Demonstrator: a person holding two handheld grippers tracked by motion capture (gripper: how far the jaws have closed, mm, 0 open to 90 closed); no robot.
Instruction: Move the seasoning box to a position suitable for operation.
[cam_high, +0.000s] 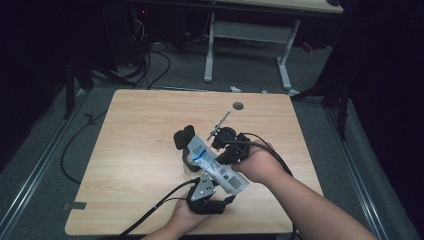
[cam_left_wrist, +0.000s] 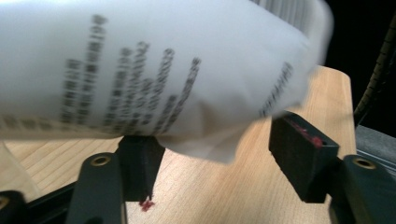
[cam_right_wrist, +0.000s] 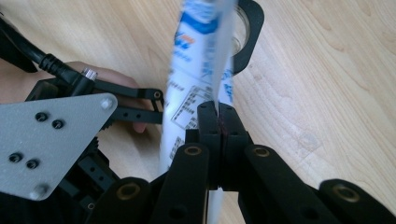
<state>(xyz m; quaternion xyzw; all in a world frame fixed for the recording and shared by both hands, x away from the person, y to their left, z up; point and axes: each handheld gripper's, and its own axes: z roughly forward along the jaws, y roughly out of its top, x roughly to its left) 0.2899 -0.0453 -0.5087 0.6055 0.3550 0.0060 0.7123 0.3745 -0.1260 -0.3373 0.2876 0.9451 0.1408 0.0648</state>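
Your right gripper (cam_right_wrist: 218, 116) has its jaws pinched tight on the edge of the white printed pouch (cam_right_wrist: 198, 70) — pouch runs up and away from the tips. Your left gripper (cam_left_wrist: 219, 154) sits with jaws spread apart — the pouch hangs just above and between them, over the wooden table (cam_left_wrist: 224, 186).

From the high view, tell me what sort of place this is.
Probably a lab or workshop set up for recording. A bare wooden table stands on grey carpet, cables trail across the floor behind it, and a white-legged desk stands at the back, with dark surroundings on both sides.
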